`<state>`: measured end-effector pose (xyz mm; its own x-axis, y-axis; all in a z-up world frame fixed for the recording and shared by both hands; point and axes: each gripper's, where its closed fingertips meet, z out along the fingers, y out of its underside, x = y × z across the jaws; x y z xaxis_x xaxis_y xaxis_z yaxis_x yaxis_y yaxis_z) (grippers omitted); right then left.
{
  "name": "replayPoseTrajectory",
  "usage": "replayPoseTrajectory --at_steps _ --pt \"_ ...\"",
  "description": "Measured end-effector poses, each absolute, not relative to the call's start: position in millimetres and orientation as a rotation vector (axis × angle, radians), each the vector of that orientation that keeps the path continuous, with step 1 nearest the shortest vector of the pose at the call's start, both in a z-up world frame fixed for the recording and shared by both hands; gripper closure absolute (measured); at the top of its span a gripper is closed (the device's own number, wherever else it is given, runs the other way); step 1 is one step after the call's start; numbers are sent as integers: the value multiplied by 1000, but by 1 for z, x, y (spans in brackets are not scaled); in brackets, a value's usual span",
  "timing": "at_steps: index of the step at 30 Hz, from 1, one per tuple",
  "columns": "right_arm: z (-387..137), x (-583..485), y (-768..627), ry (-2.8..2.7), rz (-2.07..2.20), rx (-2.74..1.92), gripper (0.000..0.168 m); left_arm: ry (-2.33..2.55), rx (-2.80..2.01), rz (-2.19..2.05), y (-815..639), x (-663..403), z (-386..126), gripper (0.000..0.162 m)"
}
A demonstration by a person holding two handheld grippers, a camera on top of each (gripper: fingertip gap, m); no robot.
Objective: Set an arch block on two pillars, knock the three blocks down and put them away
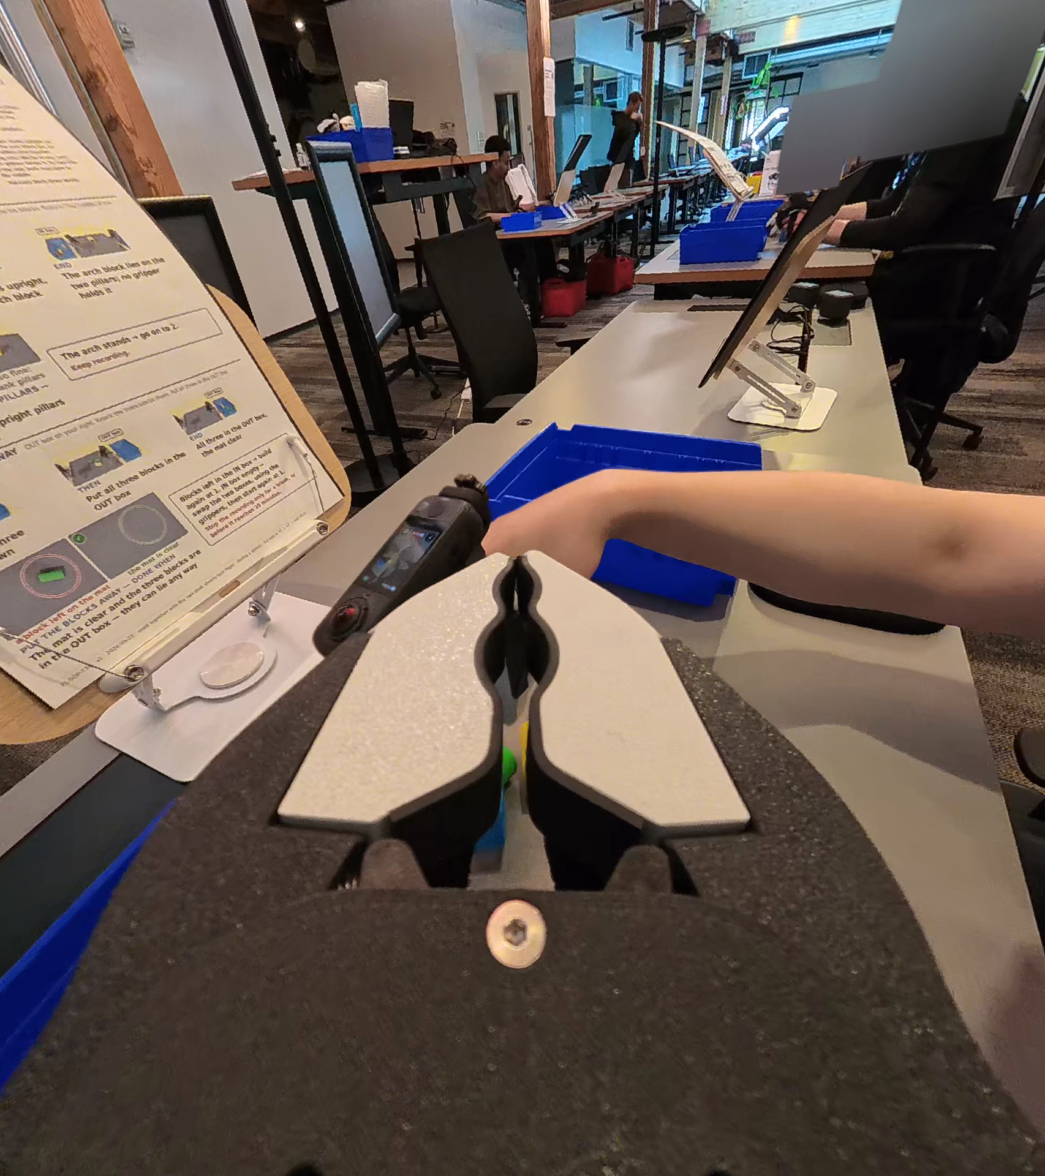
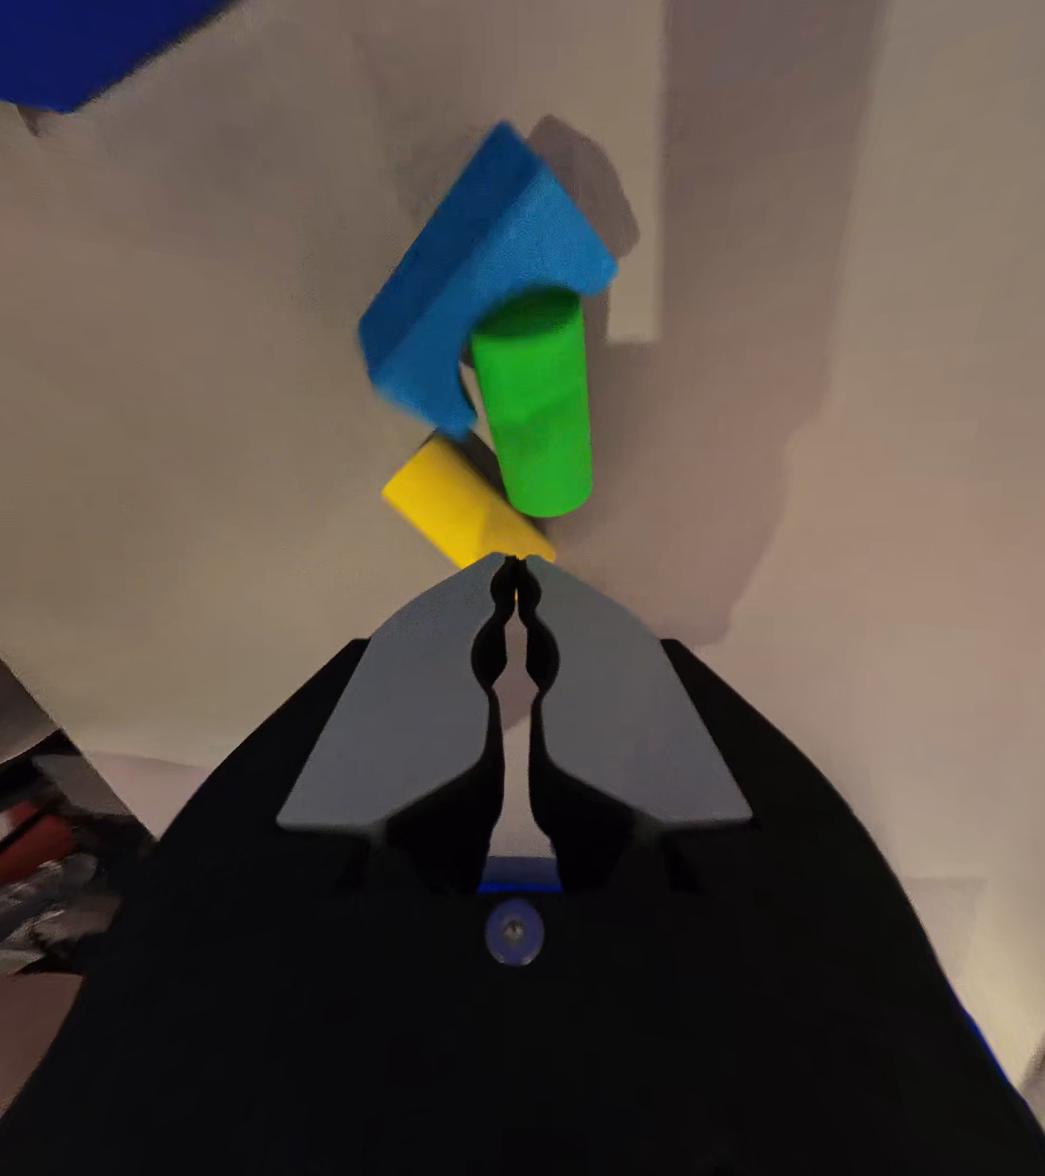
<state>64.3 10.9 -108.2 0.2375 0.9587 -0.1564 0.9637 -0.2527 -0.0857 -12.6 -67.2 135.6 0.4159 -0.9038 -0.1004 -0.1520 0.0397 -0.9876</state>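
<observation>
The right gripper (image 2: 515, 560) is pointing down at the grey tabletop (image 2: 157, 413), its jaws pressed together with nothing between them. Just ahead of its tips the yellow block (image 2: 450, 503) is lying on its side, its near end slipping out of sight behind the fingers. Beyond it the green cylinder (image 2: 536, 407) is leaning under the tipped blue arch block (image 2: 475, 280), all three touching. Bare tabletop is lying open on either side; a blue bin (image 2: 49, 51), blurred, is sitting cut off at the far left.

The left gripper (image 1: 517, 563) is also sitting closed and empty, hiding most of the blocks beneath it. A forearm (image 1: 793, 541) is crossing ahead of it, in front of another blue box (image 1: 628, 458).
</observation>
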Motion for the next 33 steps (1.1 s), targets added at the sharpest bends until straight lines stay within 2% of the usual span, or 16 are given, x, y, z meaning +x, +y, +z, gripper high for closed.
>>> replayPoseTrajectory --at_steps 6,11,12,14,17,20,23,28,31,33 --pt "-79 63 13 1989 -111 2530 167 994 -1417 -784 -71 -20 143 162" --pt "-79 63 -24 2135 -391 2659 167 1001 -1444 -749 -72 -26 141 162" --pt "-83 66 -32 2151 -434 2715 159 1001 -1448 -742 -72 -28 141 162" --pt "-96 80 -46 2120 -441 2882 132 993 -1463 -740 -72 -32 141 161" --pt "-119 98 -69 1803 -531 3218 104 970 -1508 -715 -68 -37 139 160" --pt "-142 110 -97 1522 -543 3397 91 975 -1531 -694 -68 -38 136 159" --pt "-147 122 -98 1415 -382 3580 91 998 -1531 -702 -74 -34 135 159" --pt "-150 124 -102 1368 -477 3496 96 1039 -1530 -691 -80 -29 132 158" --pt "-128 131 -95 1410 -513 3478 97 1045 -1520 -688 -82 -29 134 158" --pt "-90 150 -81 1469 -436 3540 96 1040 -1518 -693 -82 -31 135 158"
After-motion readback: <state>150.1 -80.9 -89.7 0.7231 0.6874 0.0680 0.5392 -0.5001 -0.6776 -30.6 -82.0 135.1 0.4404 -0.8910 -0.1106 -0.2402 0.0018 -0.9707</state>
